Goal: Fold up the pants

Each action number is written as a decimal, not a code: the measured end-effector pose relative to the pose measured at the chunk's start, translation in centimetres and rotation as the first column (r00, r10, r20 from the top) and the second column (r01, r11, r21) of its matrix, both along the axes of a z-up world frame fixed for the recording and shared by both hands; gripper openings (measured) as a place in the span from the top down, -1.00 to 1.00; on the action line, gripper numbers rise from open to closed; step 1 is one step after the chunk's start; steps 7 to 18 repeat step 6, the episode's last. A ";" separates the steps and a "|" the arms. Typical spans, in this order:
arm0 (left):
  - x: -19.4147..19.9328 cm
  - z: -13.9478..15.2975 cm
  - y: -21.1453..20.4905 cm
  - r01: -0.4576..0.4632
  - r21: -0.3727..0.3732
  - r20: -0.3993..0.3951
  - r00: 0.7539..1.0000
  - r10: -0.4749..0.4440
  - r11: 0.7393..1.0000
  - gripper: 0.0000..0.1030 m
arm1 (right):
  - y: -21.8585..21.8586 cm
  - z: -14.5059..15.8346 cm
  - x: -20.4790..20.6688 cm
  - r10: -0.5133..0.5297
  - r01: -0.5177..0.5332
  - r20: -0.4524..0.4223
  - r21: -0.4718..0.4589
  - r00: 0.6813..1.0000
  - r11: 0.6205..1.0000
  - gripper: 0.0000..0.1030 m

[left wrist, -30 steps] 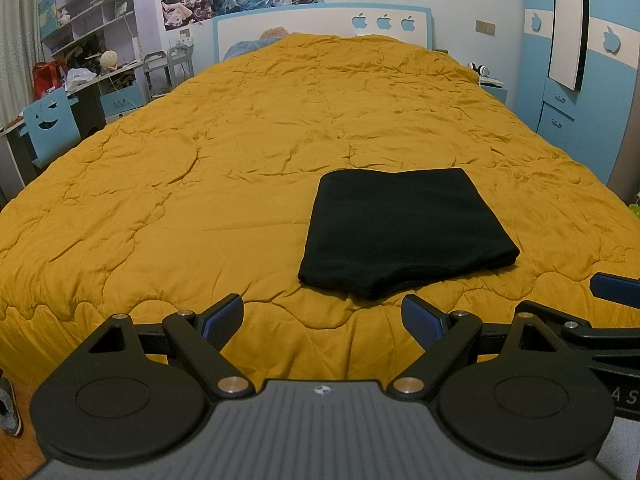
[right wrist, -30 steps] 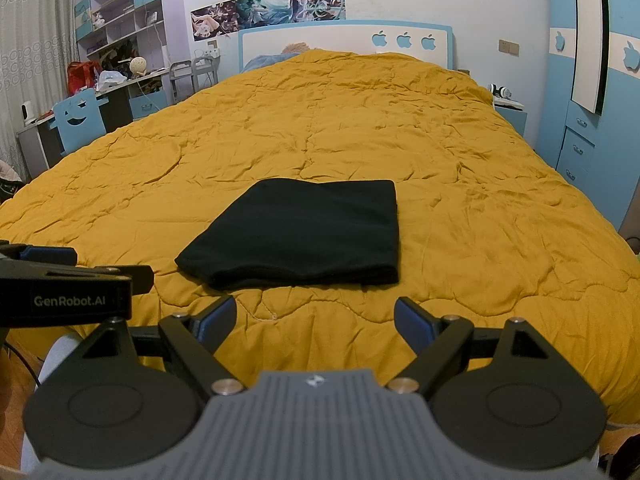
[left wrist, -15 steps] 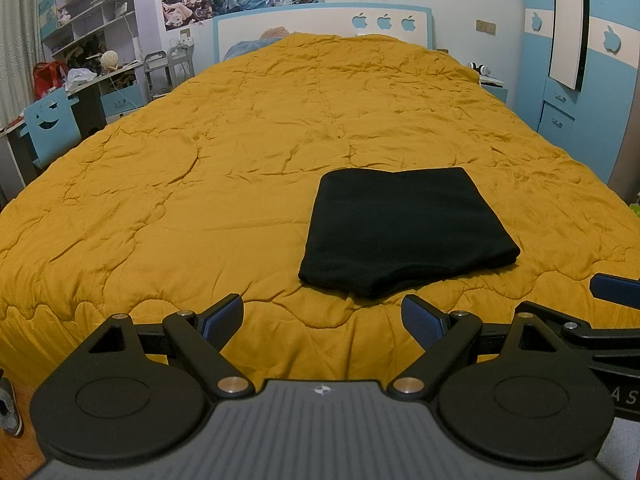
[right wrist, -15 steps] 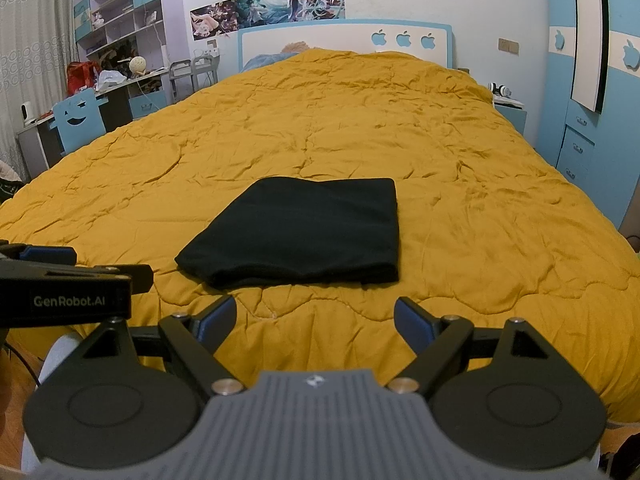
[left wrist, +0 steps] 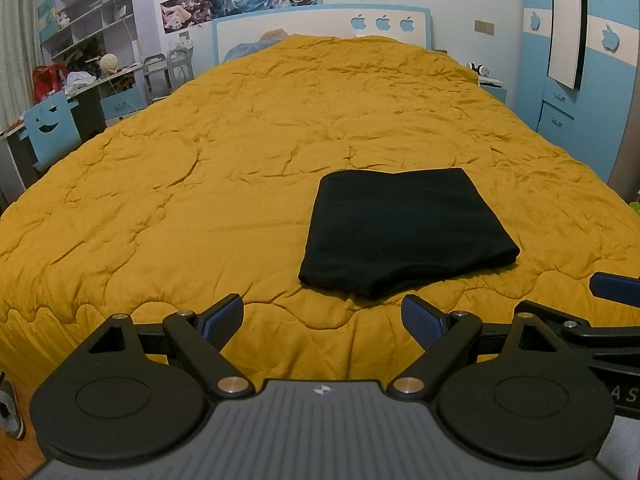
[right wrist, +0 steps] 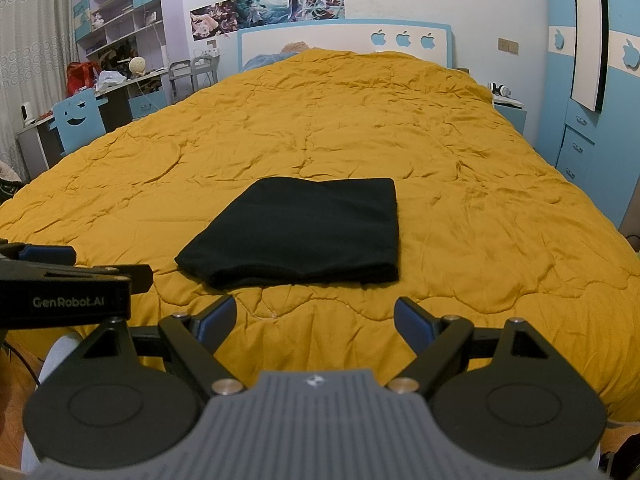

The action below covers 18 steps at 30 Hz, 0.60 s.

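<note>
Black pants [left wrist: 404, 228] folded; tools apart.

Pillow [left wrist: 256, 42] mostly hidden — quilt [left wrist: 200, 184] covers it.

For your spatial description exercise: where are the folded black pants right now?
The folded black fabric pants lie flat on the mustard-yellow quilted bedspread, near the foot of the bed, right of centre in the left wrist view, just beyond both open grippers.

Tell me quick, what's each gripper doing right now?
Left gripper: open, holding nothing.
Right gripper: open, holding nothing.
</note>
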<state>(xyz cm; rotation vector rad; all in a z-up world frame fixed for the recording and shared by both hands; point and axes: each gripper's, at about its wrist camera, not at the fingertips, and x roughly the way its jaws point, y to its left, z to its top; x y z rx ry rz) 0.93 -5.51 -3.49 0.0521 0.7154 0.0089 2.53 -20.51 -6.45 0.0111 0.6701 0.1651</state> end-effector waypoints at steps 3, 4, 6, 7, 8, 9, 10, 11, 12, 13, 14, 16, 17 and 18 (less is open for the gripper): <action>0.0 0.0 0.1 0.004 0.003 0.002 1.000 -0.004 1.000 -1.00 | 0.0 0.0 0.0 -0.001 0.001 0.000 0.001 1.000 1.000 -0.59; 0.0 0.0 0.1 0.005 0.003 0.002 1.000 -0.005 1.000 -1.00 | 0.0 0.0 0.0 -0.001 0.001 -0.001 0.002 1.000 1.000 -0.59; -0.1 0.0 0.3 0.007 0.004 0.002 1.000 -0.007 1.000 -1.00 | 0.1 -0.1 -0.1 -0.003 0.003 -0.001 0.002 1.000 1.000 -0.59; -0.1 0.0 0.3 0.007 0.004 0.002 1.000 -0.007 1.000 -1.00 | 0.1 -0.1 -0.1 -0.003 0.003 -0.001 0.002 1.000 1.000 -0.59; -0.1 0.0 0.3 0.007 0.004 0.002 1.000 -0.007 1.000 -1.00 | 0.1 -0.1 -0.1 -0.003 0.003 -0.001 0.002 1.000 1.000 -0.59; -0.1 0.0 0.3 0.007 0.004 0.002 1.000 -0.007 1.000 -1.00 | 0.1 -0.1 -0.1 -0.003 0.003 -0.001 0.002 1.000 1.000 -0.59; -0.1 0.0 0.3 0.007 0.004 0.002 1.000 -0.007 1.000 -1.00 | 0.1 -0.1 -0.1 -0.003 0.003 -0.001 0.002 1.000 1.000 -0.59; -0.1 0.0 0.3 0.007 0.004 0.002 1.000 -0.007 1.000 -1.00 | 0.1 -0.1 -0.1 -0.003 0.003 -0.001 0.002 1.000 1.000 -0.59; -0.1 0.0 0.3 0.007 0.004 0.002 1.000 -0.007 1.000 -1.00 | 0.1 -0.1 -0.1 -0.003 0.003 -0.001 0.002 1.000 1.000 -0.59; -0.1 0.0 0.3 0.007 0.004 0.002 1.000 -0.007 1.000 -1.00 | 0.1 -0.1 -0.1 -0.003 0.003 -0.001 0.002 1.000 1.000 -0.59; -0.1 0.0 0.3 0.007 0.004 0.002 1.000 -0.007 1.000 -1.00 | 0.1 -0.1 -0.1 -0.003 0.003 -0.001 0.002 1.000 1.000 -0.59; -0.1 0.0 0.3 0.007 0.004 0.002 1.000 -0.007 1.000 -1.00 | 0.1 -0.1 -0.1 -0.003 0.003 -0.001 0.002 1.000 1.000 -0.59; -0.1 0.0 0.3 0.007 0.004 0.002 1.000 -0.007 1.000 -1.00 | 0.1 -0.1 -0.1 -0.003 0.003 -0.001 0.002 1.000 1.000 -0.59; -0.1 0.0 0.3 0.007 0.004 0.002 1.000 -0.007 1.000 -1.00 | 0.1 -0.1 -0.1 -0.003 0.003 -0.001 0.002 1.000 1.000 -0.59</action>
